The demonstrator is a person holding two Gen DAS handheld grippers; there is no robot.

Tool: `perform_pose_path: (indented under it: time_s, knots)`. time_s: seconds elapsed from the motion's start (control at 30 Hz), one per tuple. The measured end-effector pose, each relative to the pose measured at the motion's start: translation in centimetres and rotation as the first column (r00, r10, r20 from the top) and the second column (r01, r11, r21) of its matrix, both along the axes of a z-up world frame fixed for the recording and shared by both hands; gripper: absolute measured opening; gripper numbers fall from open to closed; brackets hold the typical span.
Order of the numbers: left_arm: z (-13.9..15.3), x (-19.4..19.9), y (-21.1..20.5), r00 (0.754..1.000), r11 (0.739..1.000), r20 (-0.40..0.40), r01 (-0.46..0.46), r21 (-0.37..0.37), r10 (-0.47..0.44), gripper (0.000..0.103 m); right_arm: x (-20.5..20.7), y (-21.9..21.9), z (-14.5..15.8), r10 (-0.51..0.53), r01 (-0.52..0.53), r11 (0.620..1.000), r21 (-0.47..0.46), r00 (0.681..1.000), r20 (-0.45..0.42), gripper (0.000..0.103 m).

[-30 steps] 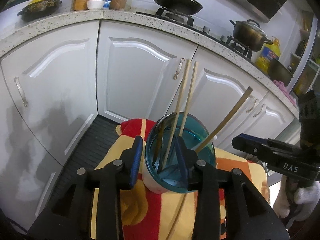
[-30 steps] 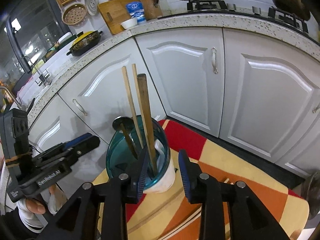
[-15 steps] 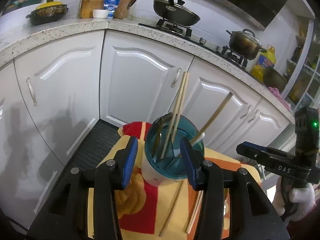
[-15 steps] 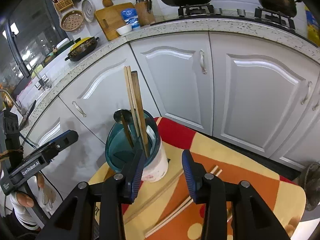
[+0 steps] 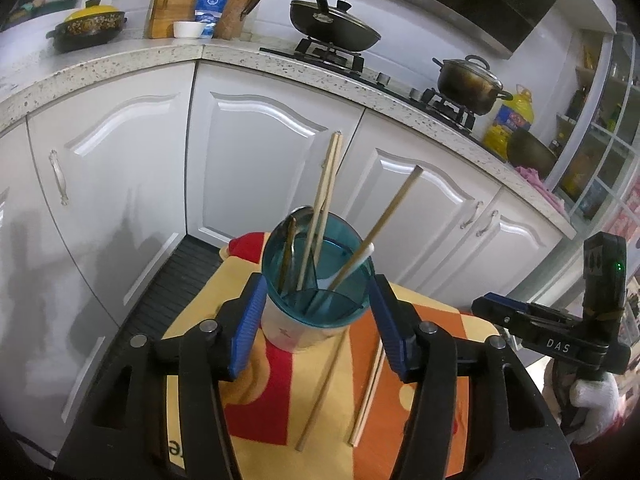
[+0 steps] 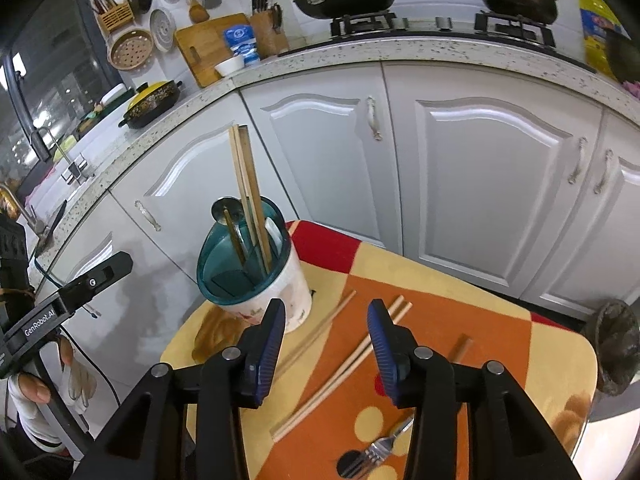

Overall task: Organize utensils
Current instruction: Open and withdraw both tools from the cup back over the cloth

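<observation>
**A:** What's the biggest thing in front of you?

**B:** White cabinet doors [image 6: 492, 184] under a speckled worktop, with a black pan [image 5: 334, 28] and a dark pot [image 5: 468, 82] on the hob above. Nearer, a small counter [image 6: 552, 380] covered in a red, yellow and orange cloth carries everything else.

**A:** And the utensils?

**B:** A utensil holder [image 5: 316, 284], white below with a teal insert, stands near the counter's far left corner as the right wrist view has it. Upright in it are two pale chopsticks [image 5: 326, 196] side by side, a third stick [image 5: 384, 220] leaning out to the right, a metal spoon [image 6: 226, 210] and something white I can't identify.

**A:** Anything loose?

**B:** Yes. Flat on the cloth lie a single chopstick [image 6: 324, 326] just beside the holder's base and a pair of chopsticks [image 6: 344, 372] a bit further right. A short brown stick [image 6: 462, 348] sits apart to the right, and a fork [image 6: 380, 448] lies near the close edge.

**A:** The grippers?

**B:** The left gripper [image 5: 318, 326] has its jaws spread wide on either side of the holder, not pressing it. The right gripper [image 6: 326, 346] is above the loose chopsticks, jaws parted, holding nothing.
</observation>
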State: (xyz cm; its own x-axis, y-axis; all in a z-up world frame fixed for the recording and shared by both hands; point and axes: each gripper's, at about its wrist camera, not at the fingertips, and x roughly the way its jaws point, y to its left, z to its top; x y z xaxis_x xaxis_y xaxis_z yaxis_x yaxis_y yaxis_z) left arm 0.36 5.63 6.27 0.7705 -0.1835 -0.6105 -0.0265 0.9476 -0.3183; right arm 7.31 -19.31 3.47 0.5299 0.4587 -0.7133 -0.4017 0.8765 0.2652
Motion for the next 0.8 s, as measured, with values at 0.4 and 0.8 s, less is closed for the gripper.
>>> perform_pose_path:
  time_s: [0.4, 0.8]
  knots:
    - [-0.3, -1.4, -1.7, 0.997, 0.998, -0.018, 0.069, -0.012, -0.069, 0.065, -2.4, -3.8, -0.4, -0.071, 0.072, 0.996, -0.052, 0.997, 0.017, 0.057]
    - [-3.5, -2.3, -3.2, 0.983, 0.987, -0.089, 0.163, -0.006, -0.163, 0.065, -3.8, -8.2, -4.0, -0.159, 0.153, 0.984, -0.087, 0.985, -0.064, 0.058]
